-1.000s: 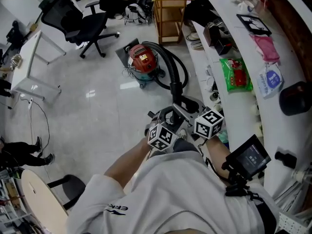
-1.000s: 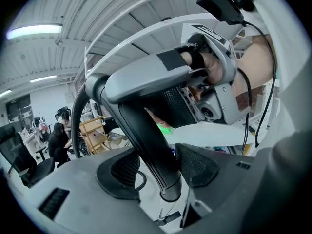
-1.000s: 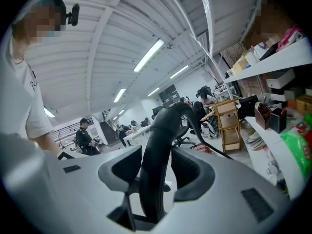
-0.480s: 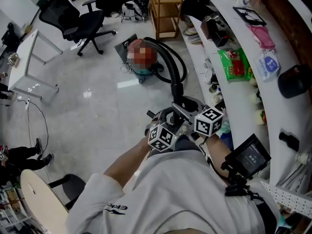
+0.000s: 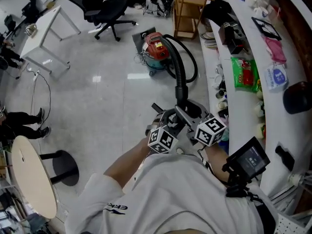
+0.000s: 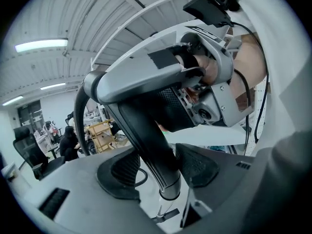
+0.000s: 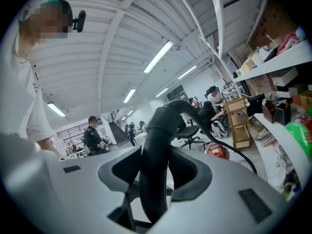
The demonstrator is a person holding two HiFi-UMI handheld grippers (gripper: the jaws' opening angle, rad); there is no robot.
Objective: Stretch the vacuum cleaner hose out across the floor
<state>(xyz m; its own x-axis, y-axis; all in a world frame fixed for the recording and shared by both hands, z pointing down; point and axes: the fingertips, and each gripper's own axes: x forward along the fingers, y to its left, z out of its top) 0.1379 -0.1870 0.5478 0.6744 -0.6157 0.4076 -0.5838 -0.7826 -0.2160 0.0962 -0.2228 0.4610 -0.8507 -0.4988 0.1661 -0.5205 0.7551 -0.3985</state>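
Note:
The red vacuum cleaner (image 5: 157,48) stands on the grey floor ahead. Its black ribbed hose (image 5: 181,62) loops to the right and runs back to the grey handle (image 5: 181,112) in front of me. Both grippers are on that end. My left gripper (image 5: 168,123) is shut on the dark grip of the handle (image 6: 146,140), which passes between its pads (image 6: 122,172). My right gripper (image 5: 192,116) holds the hose (image 7: 158,145) just beside it, its jaws closing slightly on the thick tube, with the pads (image 7: 192,174) against it.
A curved white counter (image 5: 243,101) with shelves of goods runs close along my right. Beyond the vacuum stand a wooden cart (image 5: 187,9), a black office chair (image 5: 105,6) and a white table (image 5: 46,28). A round table (image 5: 29,179), a person's legs (image 5: 22,118) and a floor cable (image 5: 41,94) lie left.
The vacuum cleaner and the floor have shifted up and to the right in the head view, and more floor shows at the left. Both grippers stay on the handle end.

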